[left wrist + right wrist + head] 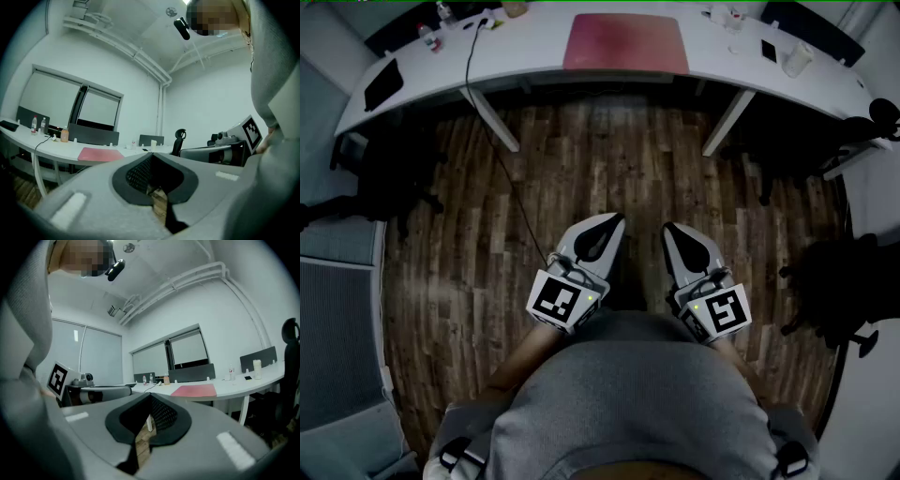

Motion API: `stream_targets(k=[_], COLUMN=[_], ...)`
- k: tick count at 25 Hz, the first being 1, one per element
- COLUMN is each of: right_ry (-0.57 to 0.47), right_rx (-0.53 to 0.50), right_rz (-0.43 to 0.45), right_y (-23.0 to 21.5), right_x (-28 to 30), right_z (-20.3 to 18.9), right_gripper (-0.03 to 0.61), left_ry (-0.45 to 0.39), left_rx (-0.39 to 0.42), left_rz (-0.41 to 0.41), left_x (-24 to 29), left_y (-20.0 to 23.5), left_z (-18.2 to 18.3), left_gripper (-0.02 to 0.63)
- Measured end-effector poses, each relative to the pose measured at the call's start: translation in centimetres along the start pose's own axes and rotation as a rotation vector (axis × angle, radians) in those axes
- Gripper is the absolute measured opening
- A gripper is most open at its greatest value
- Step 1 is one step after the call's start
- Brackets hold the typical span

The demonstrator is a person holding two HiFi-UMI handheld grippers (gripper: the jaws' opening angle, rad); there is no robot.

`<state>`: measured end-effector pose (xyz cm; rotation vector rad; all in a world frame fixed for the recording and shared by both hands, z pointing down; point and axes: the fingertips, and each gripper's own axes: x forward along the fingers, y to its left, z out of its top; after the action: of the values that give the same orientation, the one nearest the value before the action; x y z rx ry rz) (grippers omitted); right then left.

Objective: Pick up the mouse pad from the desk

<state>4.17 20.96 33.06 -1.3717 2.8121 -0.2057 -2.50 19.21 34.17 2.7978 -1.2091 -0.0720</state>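
Observation:
A flat pink mouse pad [625, 42] lies on the curved white desk [534, 58] at the far side of the room. It also shows in the left gripper view [101, 153] and the right gripper view [194, 390]. Both grippers are held level in front of the person's body over the wooden floor, well short of the desk. My left gripper [612, 223] is shut with nothing between its jaws [157, 190]. My right gripper [671, 229] is shut and holds nothing either [143, 434].
On the desk stand bottles [431, 36], a black tablet [382, 82], a white cup [795, 58] and a phone [769, 51]. A black cable [502, 159] hangs from the desk to the floor. Black office chairs [834, 281] stand at the right, dark gear [384, 192] at the left.

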Motion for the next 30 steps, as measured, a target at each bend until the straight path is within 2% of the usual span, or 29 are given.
stream_targets(k=[8,20,30], right_ry=[-0.004,-0.018,-0.024], right_rx=[-0.003,0.055,0.104], right_rz=[0.006,-0.005,-0.041], right_y=[-0.1,-0.2,1.7], right_x=[0.1,0.0,1.6], right_z=[0.3,-0.8,-1.7], right_gripper=[0.000,0.002,0.002], left_ry=[-0.003,0.005,0.020], left_rx=[-0.008,-0.022,-0.016], left_rz=[0.006,0.023,-0.013], left_x=[0.1,-0.7,-2.0], left_y=[0.1,0.6,2.3], left_z=[0.6,0.6,-0.3], left_gripper=[0.000,0.000,0.000])
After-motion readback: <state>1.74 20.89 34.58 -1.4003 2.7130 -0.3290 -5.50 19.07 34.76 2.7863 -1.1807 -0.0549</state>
